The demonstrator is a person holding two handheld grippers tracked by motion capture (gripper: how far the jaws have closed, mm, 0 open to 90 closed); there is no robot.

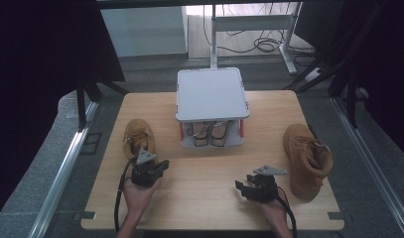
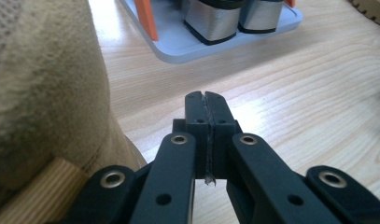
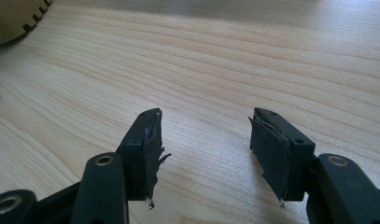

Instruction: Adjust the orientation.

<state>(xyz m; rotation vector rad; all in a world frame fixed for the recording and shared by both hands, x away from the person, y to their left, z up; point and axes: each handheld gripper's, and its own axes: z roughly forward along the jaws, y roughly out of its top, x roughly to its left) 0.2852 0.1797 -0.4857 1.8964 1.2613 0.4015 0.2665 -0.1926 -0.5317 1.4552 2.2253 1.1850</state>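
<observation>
A tan boot stands upright at the table's left, and its suede side looms close on the left of the left gripper view. My left gripper sits just right of that boot, low over the wood, its jaws pressed together with nothing between them. A second tan boot lies on its side at the right; its ribbed sole peeks in at the top left of the right gripper view. My right gripper rests left of it, open over bare wood.
A grey two-shelf rack stands at the middle back of the wooden table, with a pair of silver and black shoes on its lower tray. Orange posts hold up its top shelf.
</observation>
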